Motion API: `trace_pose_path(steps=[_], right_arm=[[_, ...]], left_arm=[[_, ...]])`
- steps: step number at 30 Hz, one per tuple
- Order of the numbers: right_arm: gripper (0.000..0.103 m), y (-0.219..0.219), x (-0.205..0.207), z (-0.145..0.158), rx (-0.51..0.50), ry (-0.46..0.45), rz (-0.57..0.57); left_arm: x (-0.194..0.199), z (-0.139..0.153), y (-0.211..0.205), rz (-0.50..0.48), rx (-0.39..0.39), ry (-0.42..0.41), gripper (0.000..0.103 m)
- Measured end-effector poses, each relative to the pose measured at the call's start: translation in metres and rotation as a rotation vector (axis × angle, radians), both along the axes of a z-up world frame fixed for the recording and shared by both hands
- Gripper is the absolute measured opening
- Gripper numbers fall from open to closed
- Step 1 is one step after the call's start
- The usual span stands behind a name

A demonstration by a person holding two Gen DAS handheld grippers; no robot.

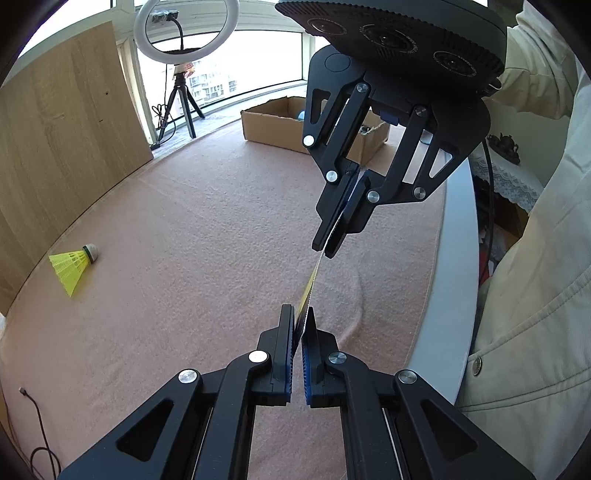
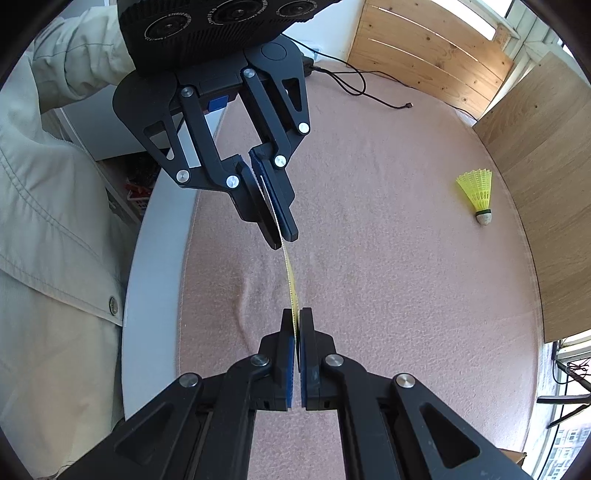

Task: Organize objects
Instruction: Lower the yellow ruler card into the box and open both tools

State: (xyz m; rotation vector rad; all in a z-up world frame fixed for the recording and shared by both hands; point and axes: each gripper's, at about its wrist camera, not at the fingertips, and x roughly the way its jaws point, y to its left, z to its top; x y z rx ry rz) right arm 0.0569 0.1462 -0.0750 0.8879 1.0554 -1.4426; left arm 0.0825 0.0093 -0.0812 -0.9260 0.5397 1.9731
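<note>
A thin yellow strip [image 1: 309,286] with dark markings, seen edge-on, is stretched above the pink tablecloth [image 1: 207,236] between both grippers. My left gripper [image 1: 300,314] is shut on its near end in the left wrist view. My right gripper [image 1: 323,251] comes down from the upper right, shut on the far end. In the right wrist view the right gripper [image 2: 297,317] clamps the strip [image 2: 291,280] and the left gripper [image 2: 282,242] grips its other end. A yellow shuttlecock [image 1: 72,264] lies on the cloth far to the left, also seen at the right as the shuttlecock [image 2: 478,194].
An open cardboard box [image 1: 269,122] stands at the far side of the table. A ring light [image 1: 181,33] on a tripod stands by the window. Wooden boards [image 1: 62,129] line the table's side. A cable [image 2: 369,94] lies on the cloth. A person's pale jacket [image 2: 48,221] is at the table's white edge [image 2: 159,258].
</note>
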Motion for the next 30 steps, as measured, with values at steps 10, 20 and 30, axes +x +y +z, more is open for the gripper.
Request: trace_pose_path(steps=[10, 20, 30], right_arm=[[0.002, -0.002, -0.008, 0.017, -0.005, 0.036, -0.011], [0.002, 0.102, -0.013, 0.046, -0.059, 0.151, -0.145], [0.002, 0.257, -0.036, 0.071, -0.054, 0.243, -0.402]], left_arm=[[-0.008, 0.022, 0.001, -0.017, -0.014, 0.050, 0.003], [-0.044, 0.056, 0.117, -0.190, -0.042, 0.090, 0.003], [-0.095, 0.082, 0.299, -0.402, -0.040, 0.137, 0.004]])
